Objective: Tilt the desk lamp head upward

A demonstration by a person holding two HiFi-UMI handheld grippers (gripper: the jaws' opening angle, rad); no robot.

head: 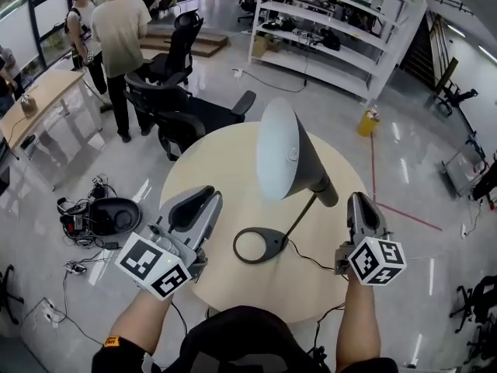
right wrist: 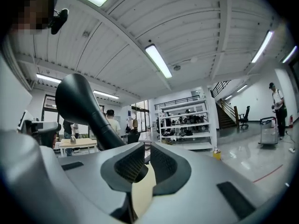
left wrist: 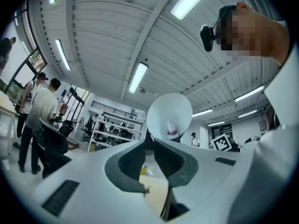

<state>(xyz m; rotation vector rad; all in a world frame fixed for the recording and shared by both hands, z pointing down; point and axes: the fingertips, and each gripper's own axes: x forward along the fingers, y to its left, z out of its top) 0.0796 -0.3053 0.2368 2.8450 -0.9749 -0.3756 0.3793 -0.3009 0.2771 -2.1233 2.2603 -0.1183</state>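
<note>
One desk lamp [head: 283, 150], between left gripper [head: 208, 199], right gripper [head: 361, 202], fingers [left wrist: 170, 160] clear

A desk lamp [head: 299, 208] stands on the round table [head: 225, 162] before me, its base [head: 260, 245] nearest me. My left gripper [head: 206, 200] is left of the base and my right gripper [head: 361, 202] is right of the stem. Office chairs [head: 182, 107] stand behind the table, with shelving [head: 326, 33] beyond.

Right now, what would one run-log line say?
lamp: on table, not gripped | left claw: open, empty | right claw: open, empty
</note>
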